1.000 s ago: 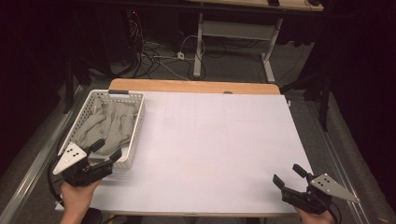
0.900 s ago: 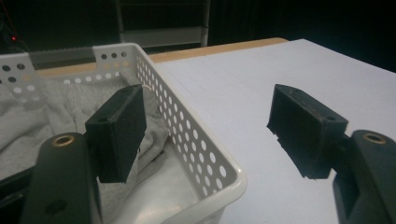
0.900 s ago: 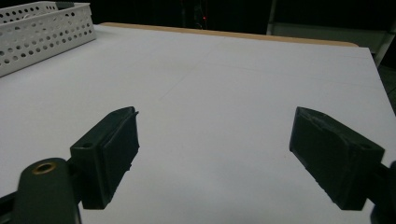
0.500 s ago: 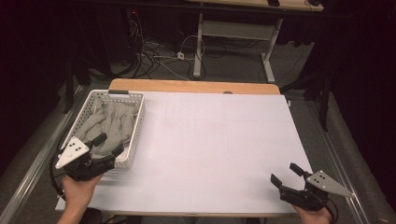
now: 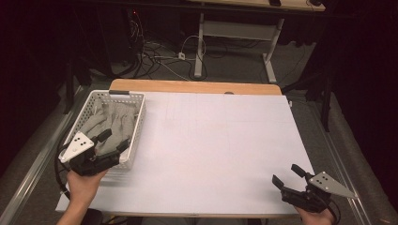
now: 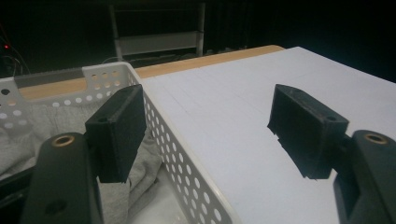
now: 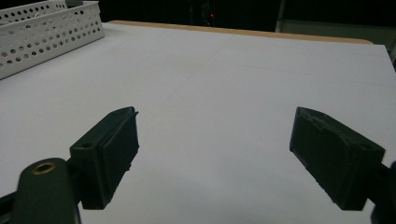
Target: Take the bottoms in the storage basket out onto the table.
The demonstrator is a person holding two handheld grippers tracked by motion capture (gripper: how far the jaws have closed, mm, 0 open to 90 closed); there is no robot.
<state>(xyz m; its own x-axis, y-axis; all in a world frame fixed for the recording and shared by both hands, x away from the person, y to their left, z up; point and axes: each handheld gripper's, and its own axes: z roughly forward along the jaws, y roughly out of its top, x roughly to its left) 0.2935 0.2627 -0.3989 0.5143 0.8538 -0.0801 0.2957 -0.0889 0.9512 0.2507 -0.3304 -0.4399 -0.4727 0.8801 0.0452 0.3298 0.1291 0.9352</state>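
From above, the left gripper (image 5: 114, 140) is hovering over the near end of the white basket (image 5: 136, 123), which is sitting at the left edge of the white sheet (image 5: 220, 140) covering the table. The grey cloth (image 5: 112, 123) is lying crumpled inside the basket. The gripper's jaws are standing spread, pinching nothing. The right gripper (image 5: 287, 175) is resting low at the sheet's near right corner, well apart from the basket, its jaws also standing wide with nothing between them.

The left gripper view is giving what the high view cannot: the left gripper (image 6: 210, 133) is straddling the basket's (image 6: 187, 158) right wall, one jaw hanging over the cloth (image 6: 28, 135) inside, the other over the bare sheet (image 6: 243, 107) outside. Whether the inner jaw is touching the cloth is hard to tell.

In the right gripper view, the right gripper (image 7: 224, 154) is facing open sheet (image 7: 224, 79), with the basket's (image 7: 46, 32) perforated wall sitting far off at the upper left; its contents are hidden behind the wall.

The person's hands are being cut off at the bottom of the high view, and the floor beyond the table is lying in darkness, cables barely showing.
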